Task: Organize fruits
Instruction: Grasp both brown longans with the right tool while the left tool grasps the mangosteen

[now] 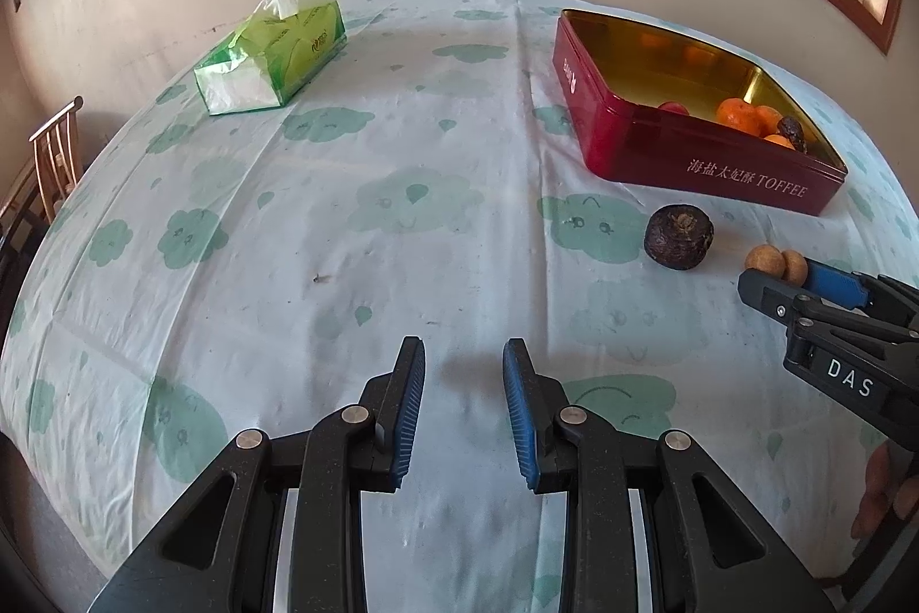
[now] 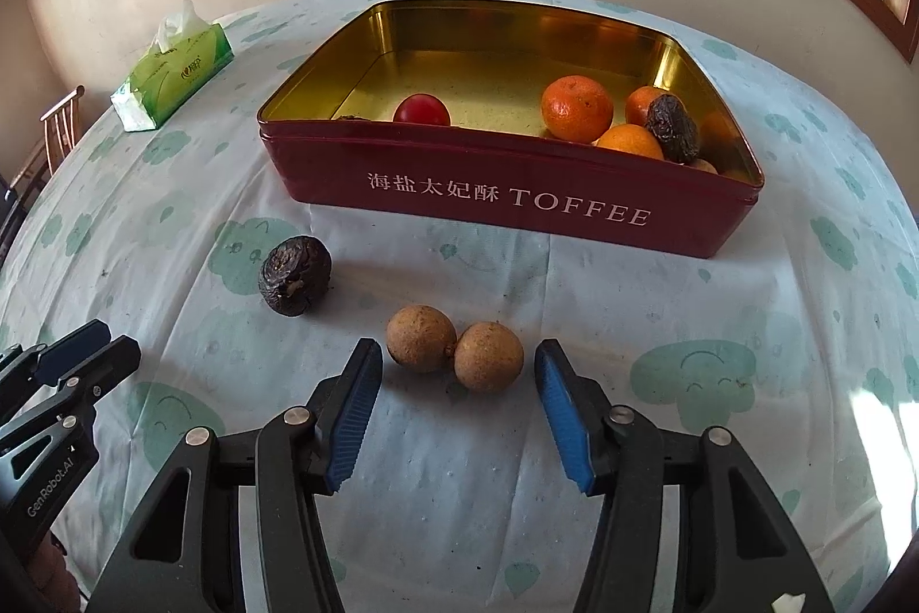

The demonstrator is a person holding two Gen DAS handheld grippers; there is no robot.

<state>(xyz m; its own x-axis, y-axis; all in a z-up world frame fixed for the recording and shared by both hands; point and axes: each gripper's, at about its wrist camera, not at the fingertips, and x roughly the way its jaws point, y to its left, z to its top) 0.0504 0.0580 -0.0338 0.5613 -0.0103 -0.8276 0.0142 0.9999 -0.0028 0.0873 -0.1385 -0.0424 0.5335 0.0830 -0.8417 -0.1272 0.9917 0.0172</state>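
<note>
Right gripper (image 2: 458,360): jaws part-open, nothing pressed between the pads. The two tan longans (image 2: 455,347), touching each other, lie on the tablecloth (image 2: 436,498) just ahead of the fingertips and roughly centred on the gap. The left longan sits close to the left fingertip; the right one stands clear of the right fingertip.

Left gripper (image 1: 464,354): jaws at a narrow gap, empty, over bare cloth, well to the left of the fruit.

A dark wrinkled fruit (image 2: 295,275) lies apart, beyond and left of the longans.

Farther back: red toffee tin (image 2: 505,205), open, holding a red fruit (image 2: 421,110), mandarins (image 2: 577,107) and a dark shrivelled fruit (image 2: 672,127).

Far left: green tissue pack (image 2: 172,70).
</note>
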